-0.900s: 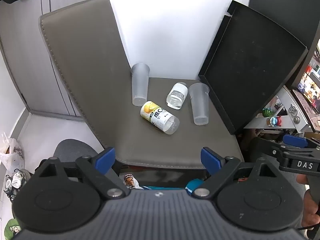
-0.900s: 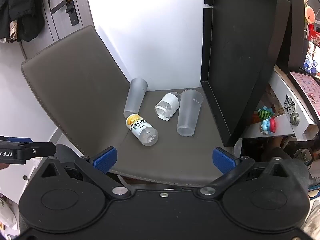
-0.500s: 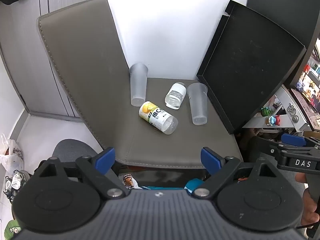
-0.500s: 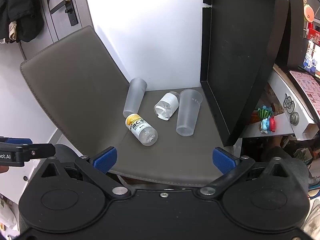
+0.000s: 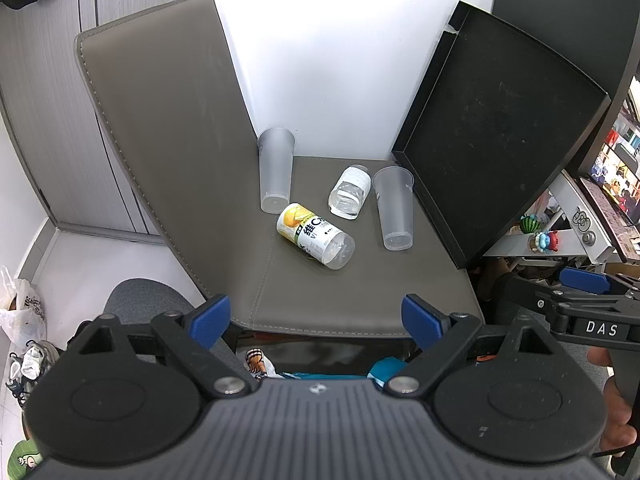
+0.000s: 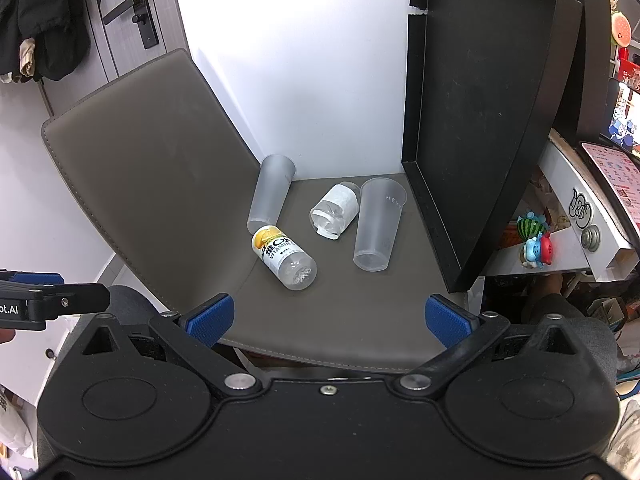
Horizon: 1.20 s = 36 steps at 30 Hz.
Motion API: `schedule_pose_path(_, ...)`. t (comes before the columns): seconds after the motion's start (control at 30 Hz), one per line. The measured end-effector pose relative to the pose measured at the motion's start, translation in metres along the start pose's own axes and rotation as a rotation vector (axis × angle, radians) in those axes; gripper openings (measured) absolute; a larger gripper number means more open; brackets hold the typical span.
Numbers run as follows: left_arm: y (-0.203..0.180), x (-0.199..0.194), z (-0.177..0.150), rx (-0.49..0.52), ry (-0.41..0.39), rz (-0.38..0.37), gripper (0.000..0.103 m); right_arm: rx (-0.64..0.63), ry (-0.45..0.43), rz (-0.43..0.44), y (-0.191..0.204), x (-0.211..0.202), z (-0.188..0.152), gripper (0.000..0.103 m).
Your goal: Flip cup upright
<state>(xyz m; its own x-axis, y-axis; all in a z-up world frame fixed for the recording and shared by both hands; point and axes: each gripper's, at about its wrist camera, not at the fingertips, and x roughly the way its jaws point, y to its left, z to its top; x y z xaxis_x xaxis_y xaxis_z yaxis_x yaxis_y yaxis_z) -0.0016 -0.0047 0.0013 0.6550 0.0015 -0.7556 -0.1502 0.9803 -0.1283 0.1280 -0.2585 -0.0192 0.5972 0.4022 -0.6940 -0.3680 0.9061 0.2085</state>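
Note:
Two frosted clear plastic cups stand upright on a grey chair seat (image 5: 360, 296) (image 6: 360, 320). One cup (image 5: 275, 170) (image 6: 270, 194) is at the back left against the backrest. The other cup (image 5: 394, 208) (image 6: 378, 224) is at the right beside a black tray. Two bottles lie between them: a yellow-labelled one (image 5: 316, 236) (image 6: 284, 256) and a clear one (image 5: 349, 197) (image 6: 335, 210). My left gripper (image 5: 316, 322) and right gripper (image 6: 328, 320) are both open and empty, held back at the seat's front edge.
A large black tray (image 5: 500, 128) (image 6: 480, 120) leans upright at the seat's right edge. The grey backrest (image 5: 168, 120) rises at the left. A white wall is behind. A shelf with small toys (image 6: 534, 240) is at the right. Bags lie on the floor at the left (image 5: 20, 312).
Both views have shifted only slightly; the chair sits a little lower in the left wrist view. The cups and bottles have not moved, and both grippers stay open.

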Motion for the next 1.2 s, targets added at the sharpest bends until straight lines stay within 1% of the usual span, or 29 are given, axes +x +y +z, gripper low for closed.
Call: schedule_pose_path(1.2, -0.0058, -0.0021, -0.0013, 0.002, 0.002, -0.002, 0.092, -0.002, 0.004, -0.007, -0.0005, 0.0012, -0.0003, 0.103)
